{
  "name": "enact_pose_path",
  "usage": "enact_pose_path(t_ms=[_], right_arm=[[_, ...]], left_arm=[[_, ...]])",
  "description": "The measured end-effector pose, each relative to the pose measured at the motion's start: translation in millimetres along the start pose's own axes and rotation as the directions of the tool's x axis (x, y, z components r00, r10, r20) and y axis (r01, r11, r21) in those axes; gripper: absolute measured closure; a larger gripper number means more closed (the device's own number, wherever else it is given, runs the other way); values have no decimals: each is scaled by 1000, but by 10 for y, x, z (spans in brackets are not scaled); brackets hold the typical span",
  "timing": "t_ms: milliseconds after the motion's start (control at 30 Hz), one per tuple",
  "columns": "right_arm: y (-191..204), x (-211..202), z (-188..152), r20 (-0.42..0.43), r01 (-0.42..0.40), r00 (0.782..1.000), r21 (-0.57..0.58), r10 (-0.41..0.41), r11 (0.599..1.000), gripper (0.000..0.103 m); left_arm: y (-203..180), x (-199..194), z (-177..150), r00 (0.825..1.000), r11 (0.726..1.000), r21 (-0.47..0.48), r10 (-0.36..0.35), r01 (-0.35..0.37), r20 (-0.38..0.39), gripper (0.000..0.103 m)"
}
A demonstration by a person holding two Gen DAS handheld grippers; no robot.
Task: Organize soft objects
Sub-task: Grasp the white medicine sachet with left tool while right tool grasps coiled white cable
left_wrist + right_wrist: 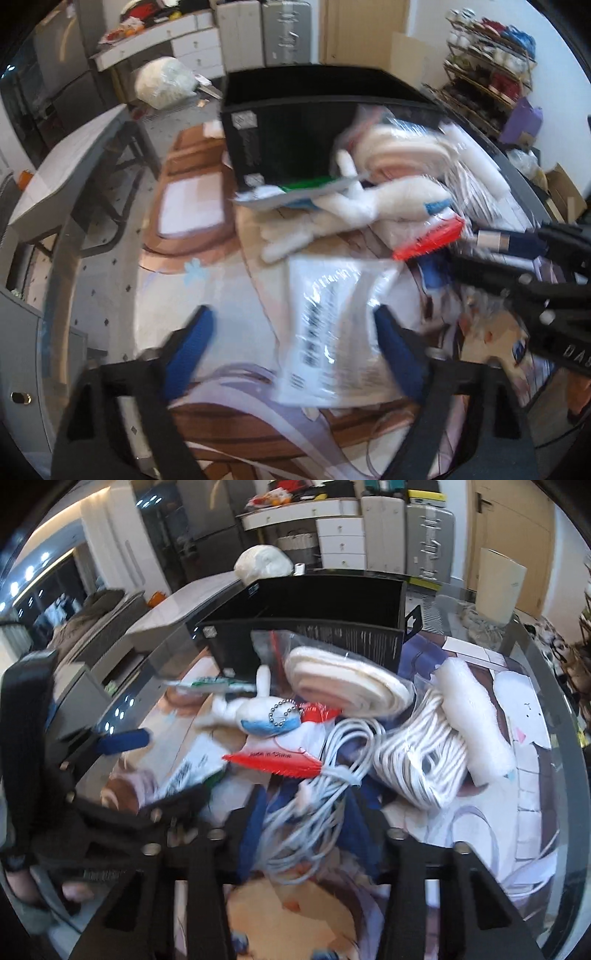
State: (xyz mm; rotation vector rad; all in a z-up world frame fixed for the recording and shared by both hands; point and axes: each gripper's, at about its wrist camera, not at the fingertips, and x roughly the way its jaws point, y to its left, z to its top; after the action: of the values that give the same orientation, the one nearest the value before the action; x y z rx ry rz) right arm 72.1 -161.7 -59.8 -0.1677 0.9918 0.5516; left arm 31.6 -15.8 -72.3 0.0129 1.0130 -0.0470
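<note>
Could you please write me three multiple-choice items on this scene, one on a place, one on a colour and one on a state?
1. Where does the black box stand?
A. behind the pile of soft things
B. on the floor
C. on top of the plush toy

2. What colour is the serrated strip on the clear packet?
A. green
B. red
C. yellow

3. What lies between the pads of the right hand-held gripper?
A. a cup
B. nothing
C. a bundle of white cable

Answers: 1 A, the box rises beyond the plush toy and the bags; 2 B, the strip is bright red; 3 C, the cable runs between the blue pads.
</note>
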Motion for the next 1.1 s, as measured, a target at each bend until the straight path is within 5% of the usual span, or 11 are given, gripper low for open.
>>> enact_pose_path(t_ms=[33,100,167,333,400,433,567,633,700,1100], right_arm=[[-15,-29,-25,-2,0,1000,-8,0,1000,69],[-65,-100,-74,-7,-1,1000,-22,1,1000,72],[-119,-122,-130,-19,0,1000,-29,0,1000,73],[-188,-131,-114,-21,-5,1000,-24,4,1000,69],[-179,-121,-60,-10,28,1000,-46,-28,999,60],[-166,-101,-30,-8,38,999,-56,-38,998,52],[-143,71,60,-45,41,998,-71,-44,997,50],[-98,94,47,-56,71,995,-104,-77,992,59],[-73,86,21,-53,94,993,-130,-102,987,72],[-83,-263,-90,34,59,998,-122,-55,991,75]], left_arm=[[-9,8,-17,1000,1000,10,-13,13,-13,31],[-42,-12,-30,1000,999,32,-21,21,-8,57],[-73,-54,-32,999,998,56,-43,43,-4,64],[-168,-87,-27,999,995,88,-49,48,5,61],[-163,-102,-21,999,994,94,-51,50,8,35],[-133,-79,2,998,994,93,-59,59,0,32],[-88,-85,14,998,990,119,-68,68,-9,30],[-92,-17,11,999,988,148,-34,37,-19,36],[-58,-8,13,997,990,116,-74,77,-25,69],[-103,-258,46,993,983,155,-106,96,61,83]])
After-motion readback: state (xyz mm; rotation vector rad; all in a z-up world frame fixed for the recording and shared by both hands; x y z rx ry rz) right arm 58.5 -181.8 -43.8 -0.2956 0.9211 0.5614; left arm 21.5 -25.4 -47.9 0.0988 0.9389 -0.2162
